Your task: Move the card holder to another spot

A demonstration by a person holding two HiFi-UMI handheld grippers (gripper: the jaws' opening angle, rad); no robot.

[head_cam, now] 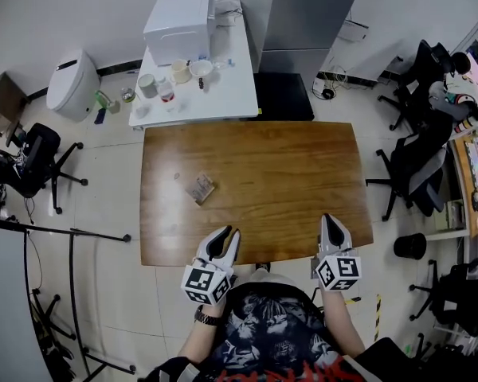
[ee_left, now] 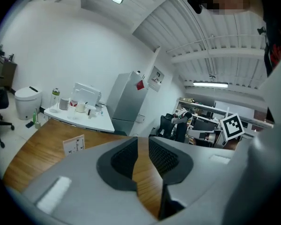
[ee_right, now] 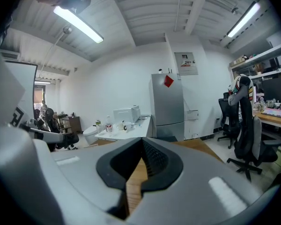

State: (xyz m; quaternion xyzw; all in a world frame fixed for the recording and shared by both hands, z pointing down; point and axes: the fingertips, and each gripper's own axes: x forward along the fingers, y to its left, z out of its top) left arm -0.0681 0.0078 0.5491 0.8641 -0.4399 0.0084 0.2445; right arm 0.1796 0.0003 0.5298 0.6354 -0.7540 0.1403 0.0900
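The card holder [head_cam: 200, 188], a small clear stand with a printed card in it, stands left of centre on the brown wooden table [head_cam: 287, 173]. In the left gripper view the card holder [ee_left: 74, 145] stands upright, ahead and to the left of the jaws. My left gripper [head_cam: 225, 237] hovers over the table's near edge, a short way in front of and to the right of the holder. It [ee_left: 140, 142] is open by a narrow gap with nothing in it. My right gripper [head_cam: 332, 223] is at the near right edge, and it [ee_right: 142, 141] is shut and empty.
Beyond the far edge stands a white side table [head_cam: 223, 98] carrying a white box appliance [head_cam: 180, 24] and several cups. A grey cabinet [head_cam: 303, 10] is behind it. Office chairs [head_cam: 418, 161] stand to the right, another chair [head_cam: 36, 161] and a white bin [head_cam: 70, 82] to the left.
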